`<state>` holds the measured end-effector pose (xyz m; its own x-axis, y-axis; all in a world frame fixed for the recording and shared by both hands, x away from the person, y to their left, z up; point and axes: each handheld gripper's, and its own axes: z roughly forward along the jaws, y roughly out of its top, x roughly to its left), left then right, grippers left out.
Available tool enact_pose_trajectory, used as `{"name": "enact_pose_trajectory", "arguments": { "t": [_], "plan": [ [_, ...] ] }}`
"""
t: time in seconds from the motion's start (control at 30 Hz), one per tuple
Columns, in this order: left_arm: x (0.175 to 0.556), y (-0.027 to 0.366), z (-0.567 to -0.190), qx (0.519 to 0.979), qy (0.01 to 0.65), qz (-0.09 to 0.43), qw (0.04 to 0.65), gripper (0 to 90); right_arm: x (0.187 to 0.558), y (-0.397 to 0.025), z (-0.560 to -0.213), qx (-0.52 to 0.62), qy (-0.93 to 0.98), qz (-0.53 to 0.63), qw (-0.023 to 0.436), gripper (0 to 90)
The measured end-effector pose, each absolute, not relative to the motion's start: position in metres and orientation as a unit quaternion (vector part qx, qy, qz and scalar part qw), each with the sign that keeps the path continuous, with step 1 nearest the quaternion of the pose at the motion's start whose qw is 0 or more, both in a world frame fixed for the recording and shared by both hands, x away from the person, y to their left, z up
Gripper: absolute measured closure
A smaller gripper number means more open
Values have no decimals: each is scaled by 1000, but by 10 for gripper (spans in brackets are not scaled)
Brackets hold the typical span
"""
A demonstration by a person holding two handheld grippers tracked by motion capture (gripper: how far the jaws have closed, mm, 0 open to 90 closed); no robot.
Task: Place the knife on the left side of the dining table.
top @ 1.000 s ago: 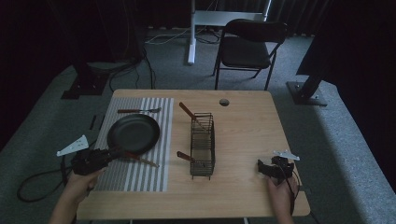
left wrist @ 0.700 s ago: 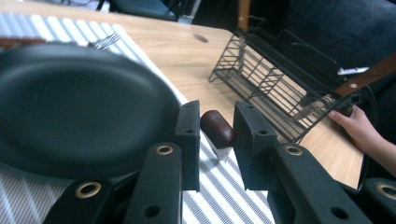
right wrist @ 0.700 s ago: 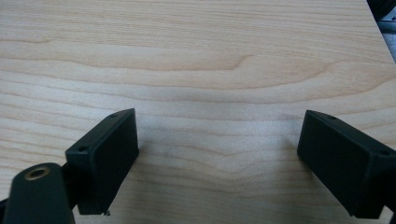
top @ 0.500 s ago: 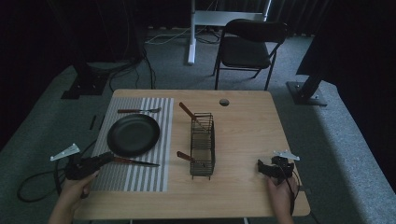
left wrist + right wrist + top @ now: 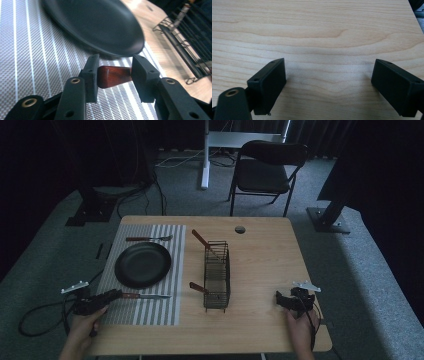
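Now: Knife Handle Between My Left Jaws

Counting first: one black plate [image 5: 142,264], one striped mat [image 5: 172,306], one wire rack [image 5: 217,276], one fork [image 5: 148,238] beyond the plate, and one knife [image 5: 145,296] on my side of it. Two more reddish-brown handles poke out of the rack, one at its far end and one at its near end.

The knife has a glossy reddish-brown wooden handle [image 5: 113,76] and a slim blade. It lies flat on the mat, just in front of the plate's near rim, blade pointing toward the rack.

My left gripper [image 5: 113,77] sits at the mat's left edge with the handle's butt end between its jaws. The jaws are a little apart: one pad [image 5: 92,72] seems to touch the wood, while a thin gap shows at the other, so they are not clamped on it.

My right gripper [image 5: 328,85] rests low over bare table [image 5: 332,32] near the right front corner, well apart from the rack, jaws spread wide with nothing between them.
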<state>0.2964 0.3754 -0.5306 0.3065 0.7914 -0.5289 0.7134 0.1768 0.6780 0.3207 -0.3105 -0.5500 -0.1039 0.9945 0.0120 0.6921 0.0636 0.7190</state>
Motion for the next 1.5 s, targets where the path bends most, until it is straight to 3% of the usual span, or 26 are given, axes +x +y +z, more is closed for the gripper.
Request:
{"name": "enact_pose_trajectory", "arguments": {
  "t": [0.33, 0.6, 0.77, 1.03, 1.1, 1.2, 1.3, 1.33, 1.5],
  "plan": [
    [303, 359, -537, 658, 618, 92, 420, 424, 321, -310, -550, 618, 682, 294, 257, 114],
    [305, 341, -534, 685, 618, 165, 350, 389, 321, -310, -550, 618, 682, 294, 257, 115],
    [301, 336, -533, 686, 614, 194, 339, 376, 321, -310, -550, 618, 682, 294, 257, 115],
    [287, 332, -526, 682, 609, 210, 346, 190, 321, -310, -550, 618, 682, 294, 257, 114],
    [280, 329, -526, 682, 606, 221, 344, 189, 321, -310, -550, 618, 682, 294, 257, 114],
    [275, 327, -527, 689, 602, 220, 338, 107, 321, -310, -550, 618, 682, 294, 257, 114],
    [269, 324, -529, 693, 597, 229, 334, 104, 321, -310, -550, 618, 682, 294, 257, 114],
    [268, 323, -530, 695, 595, 227, 333, 7, 321, -311, -550, 618, 682, 294, 257, 114],
    [257, 323, -531, 681, 595, 264, 336, 7, 321, -311, -550, 618, 682, 294, 257, 115]
  ]
}}
